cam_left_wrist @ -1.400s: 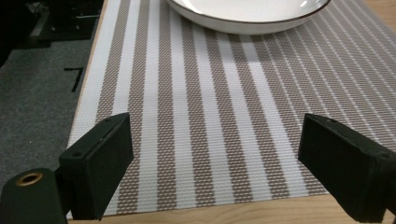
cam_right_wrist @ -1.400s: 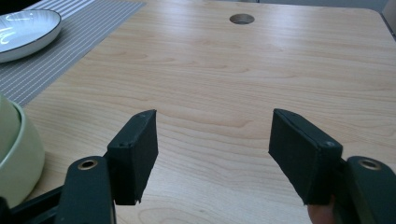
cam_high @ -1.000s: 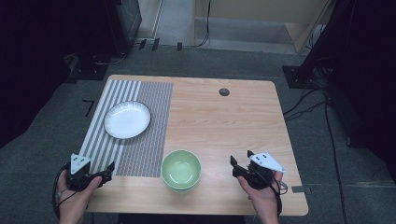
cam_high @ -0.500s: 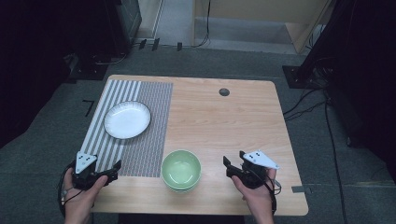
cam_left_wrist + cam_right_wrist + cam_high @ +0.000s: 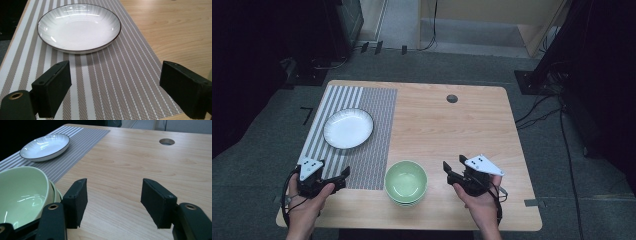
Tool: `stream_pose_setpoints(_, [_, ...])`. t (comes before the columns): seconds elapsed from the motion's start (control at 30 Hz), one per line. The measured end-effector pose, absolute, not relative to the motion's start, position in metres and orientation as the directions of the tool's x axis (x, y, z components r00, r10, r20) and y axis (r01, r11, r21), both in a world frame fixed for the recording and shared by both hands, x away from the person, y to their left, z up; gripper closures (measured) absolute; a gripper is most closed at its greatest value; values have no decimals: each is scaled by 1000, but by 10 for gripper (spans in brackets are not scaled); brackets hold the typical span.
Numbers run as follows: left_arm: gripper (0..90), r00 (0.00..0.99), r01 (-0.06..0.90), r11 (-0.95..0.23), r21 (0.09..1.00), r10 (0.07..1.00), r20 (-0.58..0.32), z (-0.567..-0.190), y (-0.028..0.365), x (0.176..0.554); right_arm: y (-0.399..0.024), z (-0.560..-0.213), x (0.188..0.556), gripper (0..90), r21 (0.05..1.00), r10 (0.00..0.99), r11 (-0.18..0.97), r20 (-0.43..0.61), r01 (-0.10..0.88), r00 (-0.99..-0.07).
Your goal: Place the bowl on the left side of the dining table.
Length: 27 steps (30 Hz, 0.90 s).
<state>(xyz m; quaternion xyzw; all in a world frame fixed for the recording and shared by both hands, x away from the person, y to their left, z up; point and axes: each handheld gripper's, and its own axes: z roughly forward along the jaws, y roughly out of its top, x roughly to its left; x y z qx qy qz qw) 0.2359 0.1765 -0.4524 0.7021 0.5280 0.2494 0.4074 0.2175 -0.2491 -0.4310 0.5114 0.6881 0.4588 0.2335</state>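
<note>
One wooden table (image 5: pixel 452 130) with one round hole (image 5: pixel 452 98) near its far edge; one striped placemat (image 5: pixel 372 150) on its left part, one white plate (image 5: pixel 348 128) on the mat, well apart from the bowls. Green bowls (image 5: pixel 406 182) sit at the near edge just right of the mat; the right gripper view shows two rims nested, so count looks like two stacked, though I can't rule out a third underneath. Left gripper (image 5: pixel 343 176) hovers over the mat's near corner, fingers (image 5: pixel 52 90) spread wide, holding nothing, pointed toward the plate. Right gripper (image 5: pixel 446 171) sits just right of the bowls, fingers (image 5: pixel 76 201) also apart and empty, bare table between them. Step in hand reads as approach, no grasp yet. Next move likely calls for the right gripper to swing left and straddle the top bowl's rim, then close; the thin glazed rim could slip.
</note>
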Motion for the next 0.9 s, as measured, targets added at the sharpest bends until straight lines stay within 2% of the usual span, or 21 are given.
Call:
stream_pose_setpoints(0.13, [96,331,534,-120,837,941,-77,-451,168,239,-245,-428,221,399,872,910,62,150,485,-386])
stream_pose_setpoints(0.2, [96,334,530,-131,838,941,-63,-450,164,240,-242,-427,224,373,872,911,71,140,484,-387])
stream_pose_setpoints(0.27, [96,342,524,-151,838,939,-45,-450,157,242,-242,-425,227,386,874,914,70,137,480,-382])
stream_pose_setpoints(0.53, [96,400,510,-157,846,914,-72,-442,134,250,-244,-416,234,452,874,889,42,189,484,-418])
stream_pose_setpoints(0.77, [128,472,493,-197,848,879,-70,-440,114,245,-236,-418,228,610,864,822,15,277,504,-498])
stream_pose_setpoints(0.9, [129,502,504,-170,847,855,-127,-437,109,240,-219,-423,224,665,851,787,24,308,525,-535])
